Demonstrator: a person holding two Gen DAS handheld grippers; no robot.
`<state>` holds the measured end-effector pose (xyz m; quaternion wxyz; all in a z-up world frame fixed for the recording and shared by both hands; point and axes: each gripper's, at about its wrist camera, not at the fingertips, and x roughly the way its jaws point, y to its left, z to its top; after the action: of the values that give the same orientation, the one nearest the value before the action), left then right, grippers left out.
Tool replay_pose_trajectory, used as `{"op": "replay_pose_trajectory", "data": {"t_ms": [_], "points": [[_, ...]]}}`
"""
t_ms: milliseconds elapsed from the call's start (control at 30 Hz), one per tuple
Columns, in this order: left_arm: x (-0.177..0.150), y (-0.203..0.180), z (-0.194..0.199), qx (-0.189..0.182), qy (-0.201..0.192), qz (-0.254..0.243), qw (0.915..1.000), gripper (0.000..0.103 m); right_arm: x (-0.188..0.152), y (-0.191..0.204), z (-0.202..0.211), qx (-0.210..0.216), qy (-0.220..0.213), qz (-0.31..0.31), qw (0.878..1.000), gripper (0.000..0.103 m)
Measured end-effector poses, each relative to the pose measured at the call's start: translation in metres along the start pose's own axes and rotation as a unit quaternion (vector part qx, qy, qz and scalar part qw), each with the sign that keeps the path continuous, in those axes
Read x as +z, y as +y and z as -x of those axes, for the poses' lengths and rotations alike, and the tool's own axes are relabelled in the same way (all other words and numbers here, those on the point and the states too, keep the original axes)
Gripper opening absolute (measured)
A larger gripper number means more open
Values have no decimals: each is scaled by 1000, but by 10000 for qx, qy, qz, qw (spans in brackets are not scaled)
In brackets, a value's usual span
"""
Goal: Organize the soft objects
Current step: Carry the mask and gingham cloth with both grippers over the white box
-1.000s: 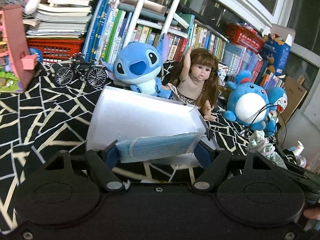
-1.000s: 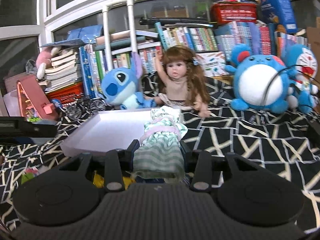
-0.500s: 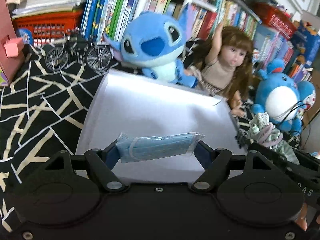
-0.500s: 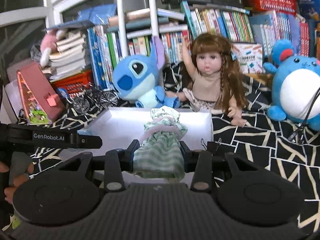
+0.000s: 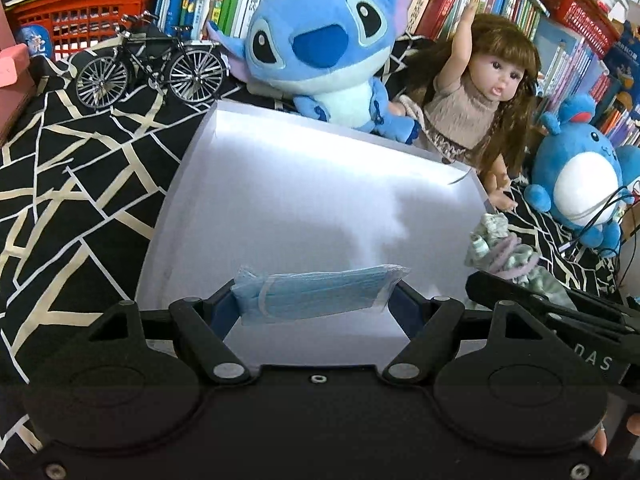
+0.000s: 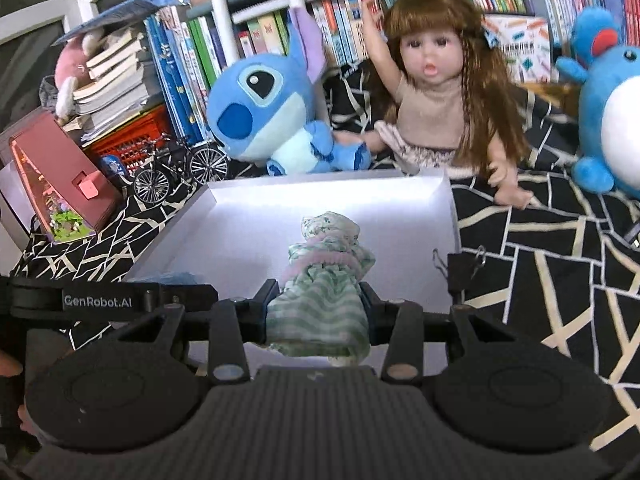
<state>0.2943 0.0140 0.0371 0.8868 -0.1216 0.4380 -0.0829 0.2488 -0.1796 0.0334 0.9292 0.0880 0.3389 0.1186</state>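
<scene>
My left gripper is shut on a packaged blue face mask, held crosswise above the near half of a shallow white box. My right gripper is shut on a rolled green-and-white cloth bundle tied with a pink band, over the near end of the same white box. In the left wrist view the cloth bundle and the right gripper's black body show at the box's right side. In the right wrist view the left gripper's black arm crosses at the left.
Behind the box sit a blue plush, a long-haired doll and a round blue-and-white plush. A model bicycle, a red crate and rows of books line the back. A binder clip lies right of the box.
Both grippers have moved forward and tipped downward over the white box, each still holding its item; the box and the toys behind it now loom larger.
</scene>
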Motion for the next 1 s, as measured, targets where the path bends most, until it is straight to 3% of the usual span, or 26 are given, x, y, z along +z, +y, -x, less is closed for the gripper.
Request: {"op": "replay_pose_trajectory", "data": {"t_ms": [333, 800, 1000], "points": [[1, -4, -13, 27, 381, -71, 9992, 77, -2, -5, -15, -29, 279, -135, 9995, 48], [1, -12, -17, 148, 483, -273, 9983, 79, -2, -7, -24, -158, 660, -233, 9974, 51], [1, -9, -13, 257, 492, -232, 9982, 82, -1, -5, -23, -137, 586, -188, 9980, 64]]}}
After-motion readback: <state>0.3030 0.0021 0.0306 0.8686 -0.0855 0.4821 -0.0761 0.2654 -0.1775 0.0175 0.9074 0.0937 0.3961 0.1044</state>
